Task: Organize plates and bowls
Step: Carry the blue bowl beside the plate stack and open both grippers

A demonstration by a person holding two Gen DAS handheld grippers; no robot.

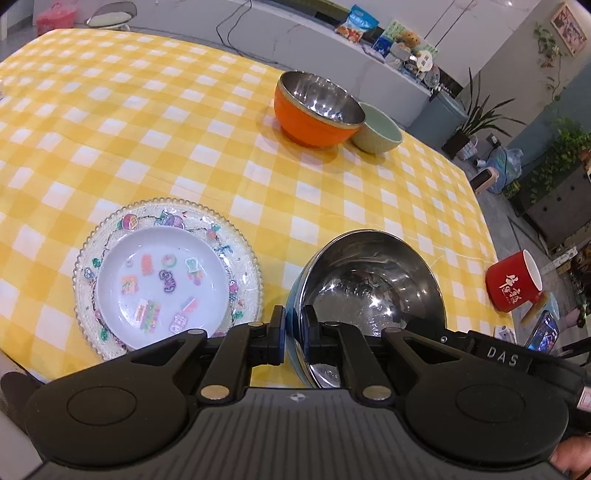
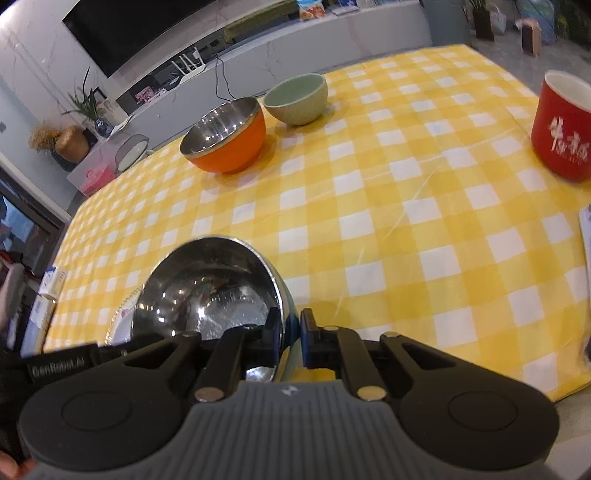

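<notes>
A steel bowl with a blue outside (image 1: 369,288) is held over the yellow checked table by both grippers. My left gripper (image 1: 293,332) is shut on its left rim. My right gripper (image 2: 291,339) is shut on the bowl's (image 2: 207,288) right rim. A white plate with stickers (image 1: 162,277) lies inside a clear beaded plate (image 1: 243,258) to the left of the bowl. An orange steel-lined bowl (image 1: 314,110) and a pale green bowl (image 1: 380,129) stand together at the far side; both also show in the right wrist view, the orange bowl (image 2: 225,133) and the green bowl (image 2: 295,98).
A red mug (image 1: 513,284) stands near the table's right edge, and shows at the right in the right wrist view (image 2: 561,125). A phone (image 1: 543,332) lies by it. A chair (image 1: 110,14) and a counter with snacks (image 1: 358,26) lie beyond the table.
</notes>
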